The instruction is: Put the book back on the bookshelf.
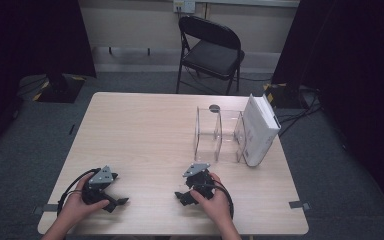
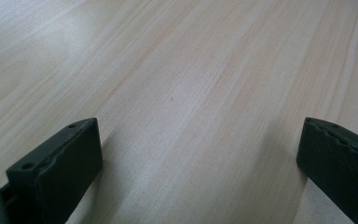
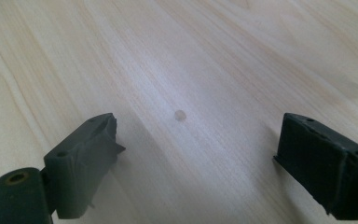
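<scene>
High view first: both hands sit at the near edge of the light wood table. The left tongs rest low on the table at the near left, tips pointing right, cable looping back round the hand. The right tongs are near the middle of the near edge, tips pointing left toward the other pair, and the two are well apart with bare wood between them. Neither is touching or carrying anything.

Further back on the right half there's a clear acrylic rack with upright dividers, and a white box leaning at its right end, touching it. That's well apart from both hands, and nothing sits between the right tongs and the rack. A small dark round spot lies on the table just behind the rack. Past the far edge stands a black folding chair, with dark curtains on both sides and cables on the floor at right.

Left gripper view: the jaws stand wide apart, with plain wood grain between them.

Right gripper view: jaws wide apart too, holding nothing. The left pad looks a bit ragged at its tip. A tiny pale round mark shows on the wood ahead, between the jaws.
</scene>
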Demonstrator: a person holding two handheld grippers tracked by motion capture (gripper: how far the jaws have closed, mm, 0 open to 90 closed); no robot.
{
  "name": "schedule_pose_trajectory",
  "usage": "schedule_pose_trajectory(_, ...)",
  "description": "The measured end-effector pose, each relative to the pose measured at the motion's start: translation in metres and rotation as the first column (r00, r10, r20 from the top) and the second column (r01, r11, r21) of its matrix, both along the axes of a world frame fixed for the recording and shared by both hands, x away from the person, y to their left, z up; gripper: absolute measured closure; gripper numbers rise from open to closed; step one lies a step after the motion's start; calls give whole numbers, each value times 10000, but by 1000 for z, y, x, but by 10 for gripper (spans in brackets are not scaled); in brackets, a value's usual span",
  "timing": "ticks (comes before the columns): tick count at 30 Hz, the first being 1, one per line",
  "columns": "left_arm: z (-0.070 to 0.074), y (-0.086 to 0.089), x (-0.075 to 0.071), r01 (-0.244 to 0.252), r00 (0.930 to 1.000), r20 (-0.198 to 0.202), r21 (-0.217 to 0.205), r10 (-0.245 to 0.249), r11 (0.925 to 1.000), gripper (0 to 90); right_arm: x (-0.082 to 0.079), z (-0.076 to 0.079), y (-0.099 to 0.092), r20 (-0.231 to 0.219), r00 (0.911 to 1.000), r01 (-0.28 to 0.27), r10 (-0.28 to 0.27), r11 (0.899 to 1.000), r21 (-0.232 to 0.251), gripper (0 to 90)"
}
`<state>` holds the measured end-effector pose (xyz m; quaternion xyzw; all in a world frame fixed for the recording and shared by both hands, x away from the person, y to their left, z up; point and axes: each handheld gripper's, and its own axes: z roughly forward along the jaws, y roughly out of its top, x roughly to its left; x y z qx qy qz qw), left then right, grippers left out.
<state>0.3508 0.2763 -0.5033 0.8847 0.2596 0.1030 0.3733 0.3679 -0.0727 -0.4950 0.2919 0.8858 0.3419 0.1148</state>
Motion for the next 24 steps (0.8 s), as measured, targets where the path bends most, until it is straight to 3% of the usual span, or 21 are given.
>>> schedule_pose_trajectory(8,0,0,0,-39,10000,40,-33,40,10000,0,-4,-7,-3,425,9991,9,-38,9977,675,102)
schedule_pose_trajectory(24,0,0,-1,-97,10000,15,32,97,9999,0,-4,-7,-3,456,9990,-17,-12,9980,638,103)
